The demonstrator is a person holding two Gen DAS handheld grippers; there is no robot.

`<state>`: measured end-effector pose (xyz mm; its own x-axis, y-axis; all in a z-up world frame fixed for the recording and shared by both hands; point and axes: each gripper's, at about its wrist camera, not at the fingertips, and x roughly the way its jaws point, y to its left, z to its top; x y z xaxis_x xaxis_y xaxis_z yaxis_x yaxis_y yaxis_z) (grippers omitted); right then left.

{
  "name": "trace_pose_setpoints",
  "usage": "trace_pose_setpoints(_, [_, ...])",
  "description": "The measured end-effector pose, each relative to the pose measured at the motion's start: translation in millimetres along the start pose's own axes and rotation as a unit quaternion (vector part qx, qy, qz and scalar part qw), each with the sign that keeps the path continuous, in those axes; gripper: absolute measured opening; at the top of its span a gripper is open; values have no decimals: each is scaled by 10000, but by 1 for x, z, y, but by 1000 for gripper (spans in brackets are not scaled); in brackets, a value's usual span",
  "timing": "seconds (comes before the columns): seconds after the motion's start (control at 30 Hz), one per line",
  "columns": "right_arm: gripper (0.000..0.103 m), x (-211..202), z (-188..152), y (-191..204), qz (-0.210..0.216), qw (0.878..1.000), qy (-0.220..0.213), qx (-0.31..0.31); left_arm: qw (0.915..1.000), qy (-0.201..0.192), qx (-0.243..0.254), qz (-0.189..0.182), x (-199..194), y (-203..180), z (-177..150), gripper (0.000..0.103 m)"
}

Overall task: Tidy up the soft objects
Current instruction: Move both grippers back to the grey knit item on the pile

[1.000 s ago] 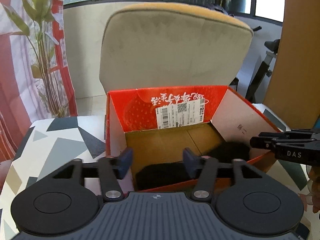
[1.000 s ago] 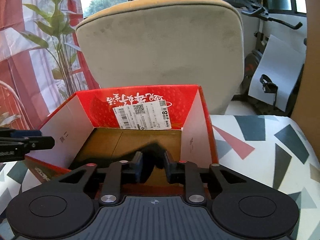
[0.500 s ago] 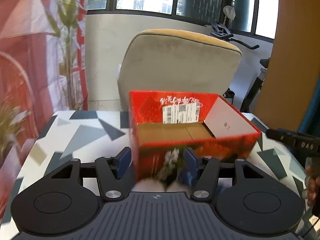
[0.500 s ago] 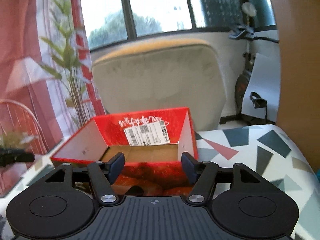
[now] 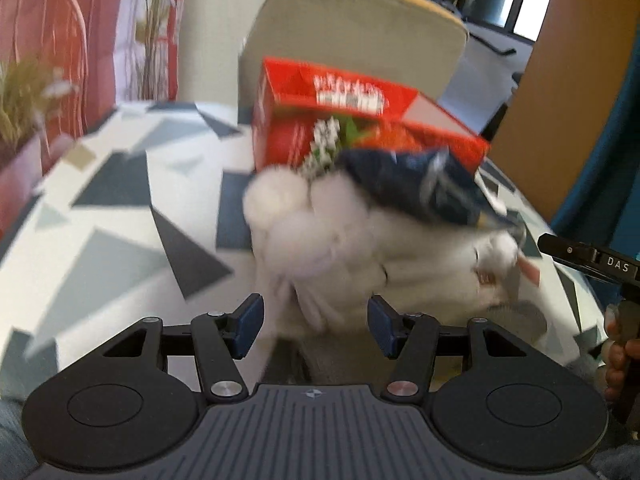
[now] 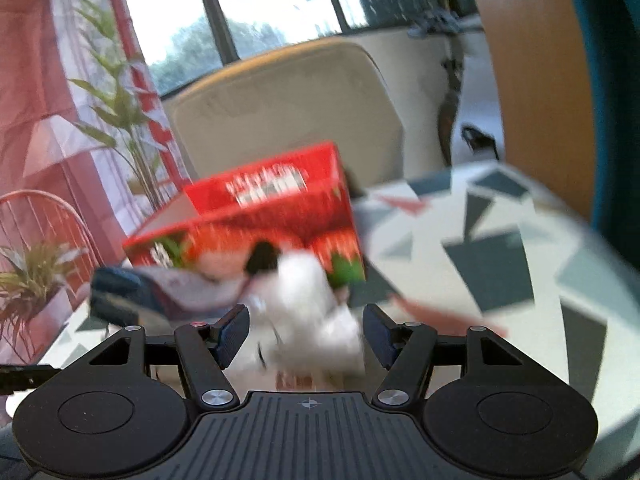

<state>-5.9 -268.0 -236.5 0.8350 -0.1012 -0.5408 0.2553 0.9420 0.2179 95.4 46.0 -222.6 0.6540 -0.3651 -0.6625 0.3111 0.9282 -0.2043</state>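
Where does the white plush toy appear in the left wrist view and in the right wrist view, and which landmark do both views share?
Left wrist view: the white plush toy fills the centre, just beyond the open left gripper, in front of the red box.
Right wrist view: it lies low in the centre, between the fingers of the open right gripper, blurred.
Shared landmark: the red box, behind the toy in both views.

Red box (image 5: pixel 288 140) at frame centre; white plush toy (image 5: pixel 320 240) below; navy cloth (image 5: pixel 420 192); tabletop (image 5: pixel 120 200) white with grey-blue triangles.
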Motion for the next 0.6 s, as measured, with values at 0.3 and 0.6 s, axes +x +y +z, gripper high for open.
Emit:
trace_pose_setpoints(0.3, [60, 11, -40, 2, -180, 9958, 887, -141, 9976, 667, -142, -72, 25, 4, -26, 54])
trace_pose_setpoints(0.6, [61, 25, -45, 10, -358, 9897, 1335, -370, 9941, 1048, -181, -196, 41, 5, -35, 45])
